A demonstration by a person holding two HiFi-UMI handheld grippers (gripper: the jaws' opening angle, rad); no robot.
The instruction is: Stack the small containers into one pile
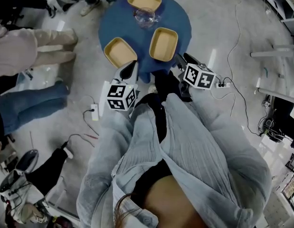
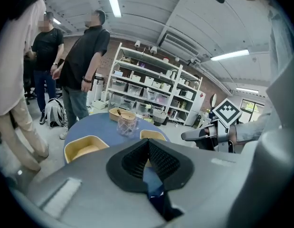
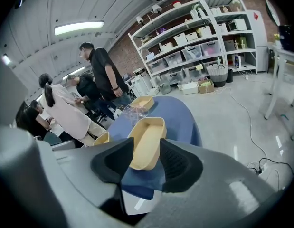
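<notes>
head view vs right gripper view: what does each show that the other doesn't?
Head view only: the left gripper and right gripper from above with their marker cubes, the wearer's jacket, and a power strip on the floor.
Right gripper view only: that gripper's jaws apart with nothing gripped, the shelves, and a ceiling light.
Both: the blue table, three trays, and the glass among them.
</notes>
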